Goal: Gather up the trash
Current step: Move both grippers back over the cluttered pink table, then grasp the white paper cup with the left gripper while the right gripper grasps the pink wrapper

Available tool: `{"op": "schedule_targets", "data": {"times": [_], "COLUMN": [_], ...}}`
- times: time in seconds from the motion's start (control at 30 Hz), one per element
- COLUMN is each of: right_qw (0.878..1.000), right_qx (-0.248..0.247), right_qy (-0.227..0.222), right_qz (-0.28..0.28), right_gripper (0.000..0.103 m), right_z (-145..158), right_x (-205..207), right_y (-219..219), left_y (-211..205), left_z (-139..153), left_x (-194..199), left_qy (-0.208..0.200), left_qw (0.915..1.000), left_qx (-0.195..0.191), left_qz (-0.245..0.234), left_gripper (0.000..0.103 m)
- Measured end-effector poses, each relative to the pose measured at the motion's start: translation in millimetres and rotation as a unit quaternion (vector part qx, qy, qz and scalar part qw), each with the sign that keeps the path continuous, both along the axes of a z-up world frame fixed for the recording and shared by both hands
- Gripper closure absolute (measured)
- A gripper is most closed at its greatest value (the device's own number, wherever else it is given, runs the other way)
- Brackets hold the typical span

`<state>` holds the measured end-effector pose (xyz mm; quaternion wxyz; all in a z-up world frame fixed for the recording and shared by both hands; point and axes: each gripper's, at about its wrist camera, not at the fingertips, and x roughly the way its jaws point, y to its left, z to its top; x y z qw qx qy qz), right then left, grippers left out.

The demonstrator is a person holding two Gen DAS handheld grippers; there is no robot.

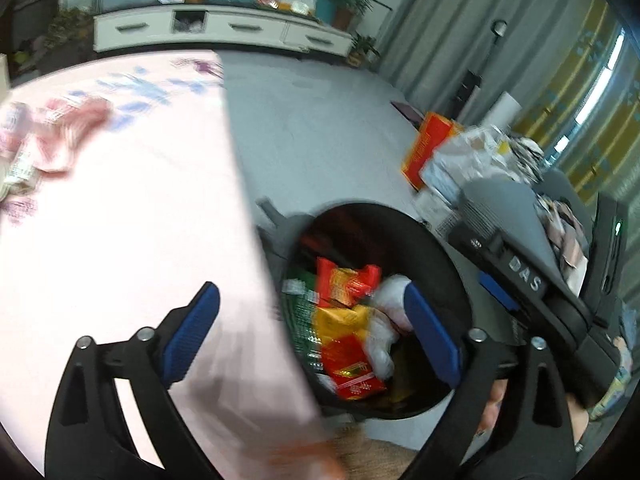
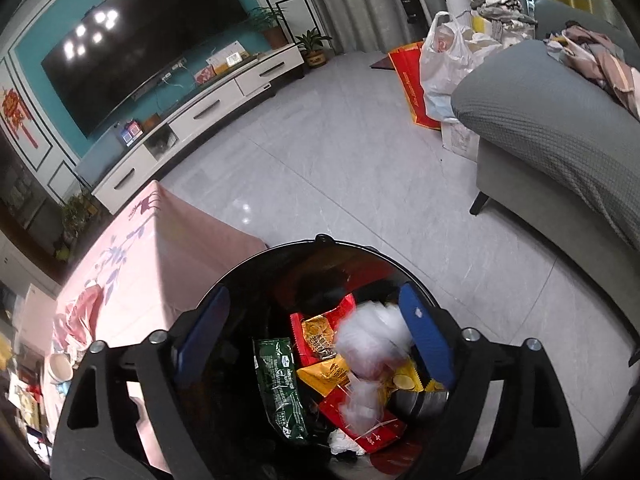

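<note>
A living room with a pale grey tiled floor [image 2: 340,152]. A large dark television [image 2: 136,48] hangs on a teal wall above a long white cabinet [image 2: 208,108], and a grey sofa [image 2: 560,120] stands at the right with a white plastic bag [image 2: 444,64] beside its end. A table under a pink flowered cloth [image 2: 160,248] sits at the left, with crumpled pink wrappers [image 1: 48,136] lying on it, blurred in the left wrist view.

A round black trash bin [image 2: 256,276] stands on the floor just beside the table's corner. Inside it lie red, yellow and green snack packets [image 2: 280,384] and a blurred white crumpled wrapper [image 2: 372,344].

The right gripper [image 2: 316,340] points down into the bin, its 2 blue-padded fingers spread wide with nothing pinched; the white wrapper sits loose near its right pad. The left gripper [image 1: 316,332] is over the table edge and the bin, its fingers also spread wide and empty. A hand [image 1: 496,404] shows at the lower right of the left wrist view.
</note>
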<state>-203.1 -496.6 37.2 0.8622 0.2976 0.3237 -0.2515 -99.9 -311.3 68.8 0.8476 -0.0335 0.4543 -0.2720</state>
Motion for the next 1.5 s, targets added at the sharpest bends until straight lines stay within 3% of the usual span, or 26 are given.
{"op": "schedule_targets", "data": {"times": [0.2, 0.37, 0.5, 0.63, 0.77, 0.9, 1.17, 1.2, 1.33, 1.4, 1.5], "right_qw": [0.999, 0.997, 0.992, 0.988, 0.973, 0.959, 0.939, 0.937, 0.935, 0.930, 0.928], "right_qx": [-0.033, -0.067, -0.061, -0.056, -0.030, 0.001, 0.003, 0.007, 0.014, 0.012, -0.002], "right_qy": [0.006, 0.005, 0.010, 0.034, 0.024, 0.020, 0.072, 0.072, 0.072, 0.079, 0.092], "right_qz": [0.015, 0.050, 0.113, 0.139, 0.227, 0.284, 0.337, 0.342, 0.348, 0.358, 0.362], "right_gripper": [0.011, 0.011, 0.011, 0.011, 0.011, 0.011, 0.011, 0.011, 0.015, 0.034, 0.058], "right_z": [6, 13, 16, 22, 32, 35, 4, 3, -3, -8, -16], "right_x": [9, 24, 49, 92, 160, 226, 308, 308, 313, 313, 313], "right_y": [19, 51, 87, 123, 177, 222, 280, 281, 287, 292, 298], "left_y": [99, 199, 288, 315, 308, 291, 292, 298, 305, 306, 310], "left_z": [27, 40, 28, 14, 0, -10, -39, -42, -45, -47, -50], "left_x": [32, 71, 107, 135, 155, 173, 191, 193, 195, 195, 193], "left_qy": [-0.053, -0.083, -0.046, -0.010, 0.002, 0.004, 0.036, 0.040, 0.048, 0.053, 0.059], "left_qw": [0.9939, 0.9731, 0.9519, 0.9574, 0.9639, 0.9717, 0.9745, 0.9727, 0.9706, 0.9720, 0.9708], "left_qx": [0.042, 0.076, 0.052, 0.017, 0.002, 0.015, 0.035, 0.021, 0.000, -0.007, -0.022], "left_qz": [0.087, 0.201, 0.299, 0.288, 0.266, 0.236, 0.219, 0.228, 0.236, 0.229, 0.232], "left_gripper": [0.005, 0.004, 0.004, 0.004, 0.004, 0.004, 0.004, 0.005, 0.053, 0.067, 0.072]}}
